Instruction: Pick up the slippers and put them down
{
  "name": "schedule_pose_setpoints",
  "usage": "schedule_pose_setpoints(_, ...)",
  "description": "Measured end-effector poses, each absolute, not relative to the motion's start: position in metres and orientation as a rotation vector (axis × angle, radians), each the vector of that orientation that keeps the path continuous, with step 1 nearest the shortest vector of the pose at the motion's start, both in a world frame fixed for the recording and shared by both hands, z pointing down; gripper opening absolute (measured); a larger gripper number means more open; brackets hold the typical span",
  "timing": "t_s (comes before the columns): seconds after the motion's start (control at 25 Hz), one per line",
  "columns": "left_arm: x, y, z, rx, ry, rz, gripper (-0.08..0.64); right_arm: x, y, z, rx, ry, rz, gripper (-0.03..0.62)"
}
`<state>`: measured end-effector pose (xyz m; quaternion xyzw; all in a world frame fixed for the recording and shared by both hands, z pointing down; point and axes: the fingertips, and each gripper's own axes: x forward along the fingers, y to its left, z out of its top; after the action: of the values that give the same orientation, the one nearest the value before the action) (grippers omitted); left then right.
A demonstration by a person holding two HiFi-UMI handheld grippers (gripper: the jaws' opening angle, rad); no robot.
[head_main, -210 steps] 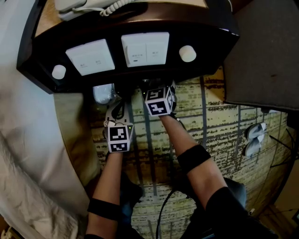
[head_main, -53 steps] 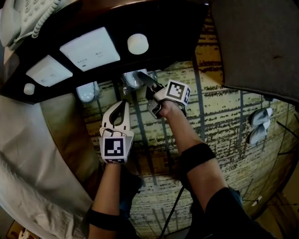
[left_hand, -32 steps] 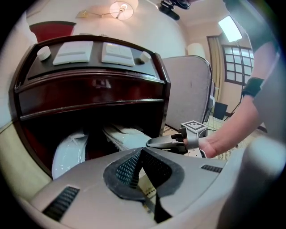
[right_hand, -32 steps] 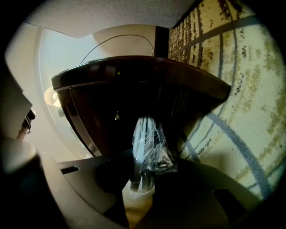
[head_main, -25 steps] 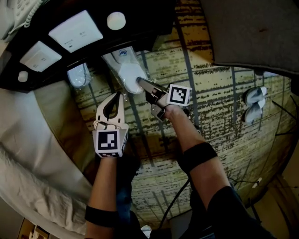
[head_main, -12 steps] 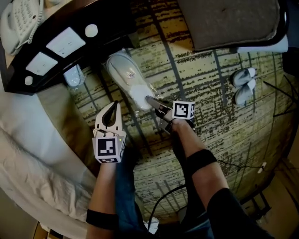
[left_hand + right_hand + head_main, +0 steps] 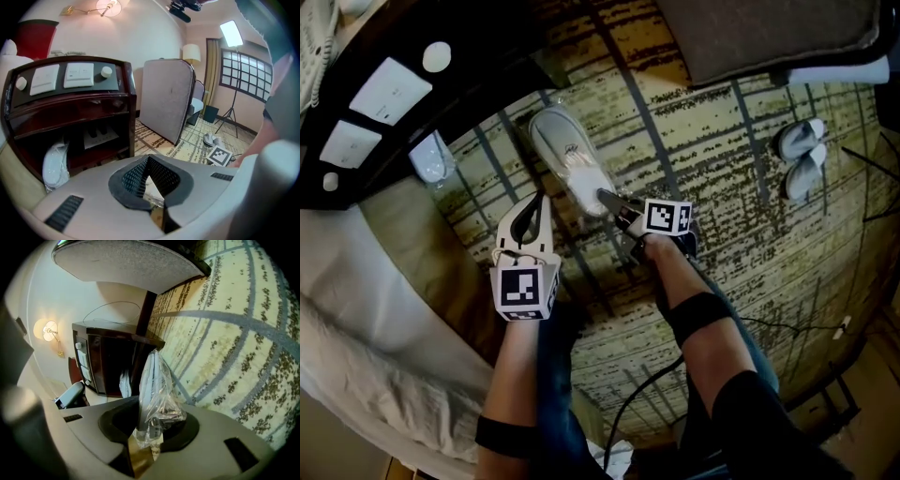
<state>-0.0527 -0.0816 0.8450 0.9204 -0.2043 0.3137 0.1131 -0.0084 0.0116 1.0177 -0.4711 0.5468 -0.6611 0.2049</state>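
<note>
Pinching the crumpled end of a clear bag, the right gripper (image 7: 609,199) (image 7: 150,439) has its jaws closed on the plastic. The bagged slippers (image 7: 567,155) (image 7: 152,380) stretch away from it, low over the patterned carpet (image 7: 722,216); contact with the floor can't be judged. Left gripper (image 7: 542,202) (image 7: 157,214) hangs alongside, jaws together, nothing between them. Beyond, a dark nightstand (image 7: 356,169) (image 7: 70,108) holds a second bagged pair (image 7: 428,157) (image 7: 55,164) on its lower shelf. A loose pair (image 7: 802,155) (image 7: 211,139) lies well apart on the carpet.
</note>
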Motion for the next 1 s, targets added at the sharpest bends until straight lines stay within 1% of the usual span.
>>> schedule_pose_setpoints(0.2, -0.054, -0.081, 0.860, 2.680, -0.593, 0.928, -0.009, -0.008, 0.013, 1.043, -1.342, 1.506, -1.865, 0.124)
schedule_pose_setpoints(0.36, -0.061, -0.080, 0.867, 2.695, -0.565, 0.953, -0.009, -0.006, 0.023, 1.059, -1.418, 1.464, -1.905, 0.147)
schedule_pose_setpoints(0.44, -0.061, -0.081, 0.865, 2.699, -0.566, 0.952, -0.009, -0.004, 0.031, 1.069, -1.488, 1.438, -1.954, 0.191)
schedule_pose_setpoints(0.52, -0.061, -0.082, 0.861, 2.705, -0.565, 0.948, -0.009, -0.003, 0.039, 1.078, -1.539, 1.402, -2.018, 0.332)
schedule_pose_setpoints(0.68, -0.061, -0.086, 0.848, 2.709, -0.566, 0.939, -0.009, 0.000, 0.062, 1.090, -1.693, 1.321, -2.150, 0.490)
schedule_pose_setpoints(0.72, -0.061, -0.087, 0.843, 2.708, -0.568, 0.936, -0.009, 0.004, 0.070, 1.092, -1.742, 1.289, -2.181, 0.512)
schedule_pose_setpoints(0.84, -0.064, -0.089, 0.825, 2.706, -0.575, 0.931, -0.009, 0.021, 0.091, 1.083, -1.896, 1.175, -2.222, 0.512)
schedule_pose_setpoints(1.0, -0.074, -0.089, 0.788, 2.684, -0.591, 0.947, -0.009, 0.043, 0.097, 1.032, -2.024, 1.150, -2.180, 0.512)
